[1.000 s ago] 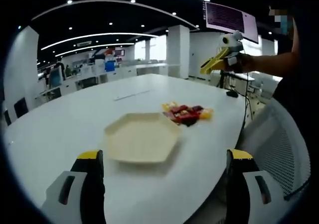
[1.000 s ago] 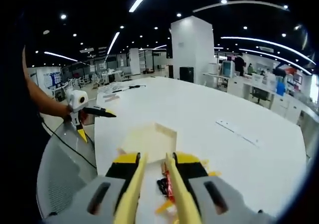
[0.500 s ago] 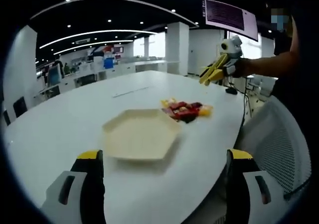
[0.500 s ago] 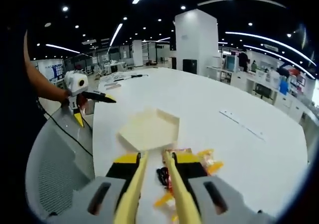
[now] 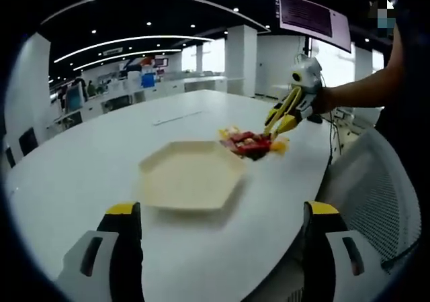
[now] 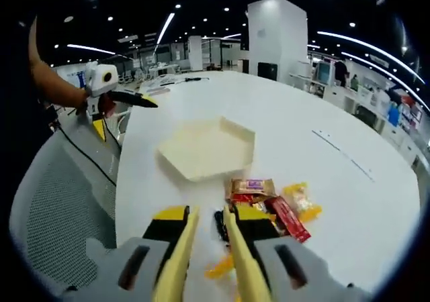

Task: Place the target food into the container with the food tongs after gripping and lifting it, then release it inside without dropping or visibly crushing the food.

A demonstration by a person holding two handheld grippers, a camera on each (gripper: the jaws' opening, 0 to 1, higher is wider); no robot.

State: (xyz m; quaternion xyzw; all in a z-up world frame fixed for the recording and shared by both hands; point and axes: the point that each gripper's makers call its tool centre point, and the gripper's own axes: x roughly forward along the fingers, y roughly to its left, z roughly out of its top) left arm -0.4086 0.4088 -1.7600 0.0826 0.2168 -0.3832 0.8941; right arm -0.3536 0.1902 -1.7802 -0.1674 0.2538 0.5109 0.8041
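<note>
A cream hexagonal plate [image 5: 191, 174] lies on the white table, and in the right gripper view the plate [image 6: 208, 147] is straight ahead. Just beyond it is a pile of wrapped snacks [image 5: 252, 143], red, yellow and dark; in the right gripper view the snacks [image 6: 272, 201] lie close under the tong tips. My right gripper [image 6: 209, 218] is shut on yellow food tongs [image 6: 185, 238], whose arms stand slightly apart with nothing between them. From the left gripper view, the right gripper [image 5: 295, 94] holds the tongs [image 5: 279, 117] tips down, right at the pile. My left gripper [image 5: 218, 211] is open, near the table's edge.
A grey mesh chair back [image 5: 376, 201] stands beside the table at the right. A cable [image 6: 87, 161] hangs off the table's rounded edge. The left gripper [image 6: 117, 111], held by a person's hand, hovers beyond the table's left edge. Desks and pillars [image 6: 279, 33] stand far behind.
My right gripper has come down and forward with the tongs, from above the table to the snack pile. The left gripper has stayed put and open.
</note>
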